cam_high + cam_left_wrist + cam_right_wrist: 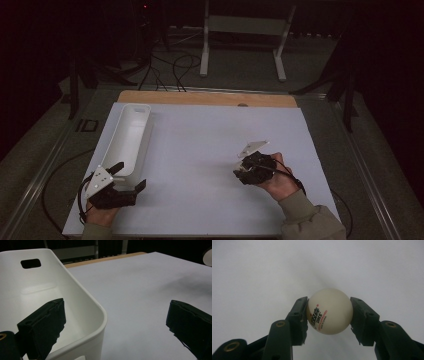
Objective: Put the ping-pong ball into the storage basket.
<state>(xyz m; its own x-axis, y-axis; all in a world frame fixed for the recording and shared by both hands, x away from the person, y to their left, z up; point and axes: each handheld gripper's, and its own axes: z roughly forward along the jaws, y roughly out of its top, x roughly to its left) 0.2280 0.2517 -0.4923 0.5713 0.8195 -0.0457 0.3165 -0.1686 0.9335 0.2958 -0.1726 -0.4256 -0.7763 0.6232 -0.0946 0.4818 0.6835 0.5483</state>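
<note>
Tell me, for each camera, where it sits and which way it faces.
High view: above the person's side, facing forward and down on the white table sheet; both hands show, left gripper, right gripper.
Left gripper view: rides the left gripper, looking along open jaws astride the rim of the white plastic bin.
Right gripper view: looks down its jaws, shut on a white ping-pong ball.
Shared: bin, sheet.

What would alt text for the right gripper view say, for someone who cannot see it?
A white table tennis ball with red and black print is clamped between the two black jaws of the right gripper, which rise from the bottom edge. Behind it lies the plain white table surface.
</note>
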